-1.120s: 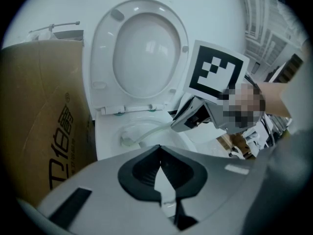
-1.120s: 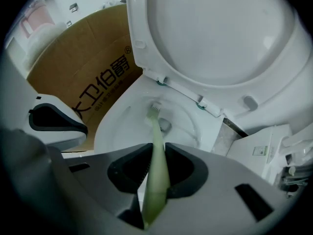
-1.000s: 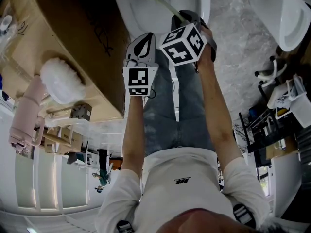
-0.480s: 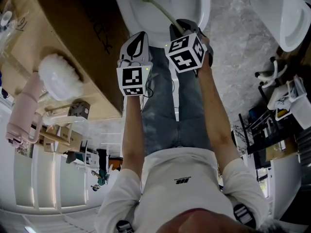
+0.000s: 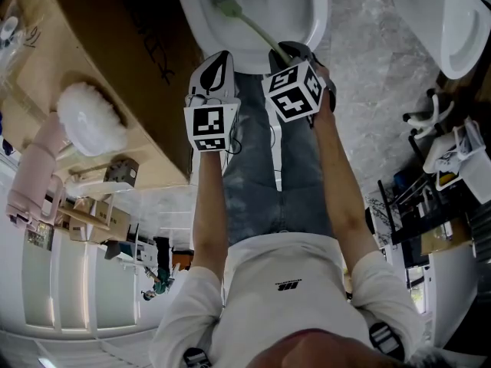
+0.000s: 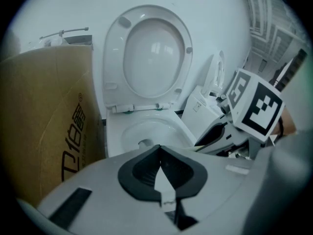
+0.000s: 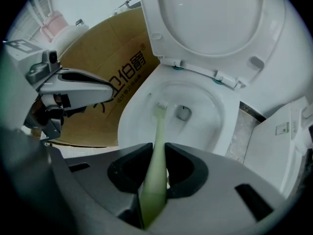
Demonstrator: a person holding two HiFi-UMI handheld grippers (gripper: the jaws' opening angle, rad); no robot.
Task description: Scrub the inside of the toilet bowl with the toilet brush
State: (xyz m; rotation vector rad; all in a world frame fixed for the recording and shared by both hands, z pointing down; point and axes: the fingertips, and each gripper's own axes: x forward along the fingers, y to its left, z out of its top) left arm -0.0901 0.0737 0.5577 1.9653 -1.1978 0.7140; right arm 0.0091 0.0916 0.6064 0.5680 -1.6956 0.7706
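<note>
A white toilet bowl (image 7: 142,106) stands with its seat and lid (image 7: 215,18) raised; its rim (image 5: 307,29) also shows at the top of the head view. My right gripper (image 7: 157,168) is shut on the pale green toilet brush (image 7: 157,141), whose handle runs forward between the pads. The brush head (image 7: 161,105) rests against the inner left wall of the bowl, beside the drain hole (image 7: 182,113). In the head view the brush (image 5: 230,8) reaches into the bowl from my right gripper (image 5: 288,52). My left gripper (image 6: 159,173) is shut and holds nothing, hovering before the bowl (image 6: 146,131).
A large cardboard box (image 6: 44,121) stands close on the toilet's left. Another white toilet (image 6: 210,99) sits to its right. A white fluffy duster (image 5: 88,121) lies on the box. The person's legs and the grey marbled floor (image 5: 368,60) fill the space below.
The brush head has slid further down into the bowl, and my right gripper has shifted slightly with it. My left gripper rose a little and then held still.
</note>
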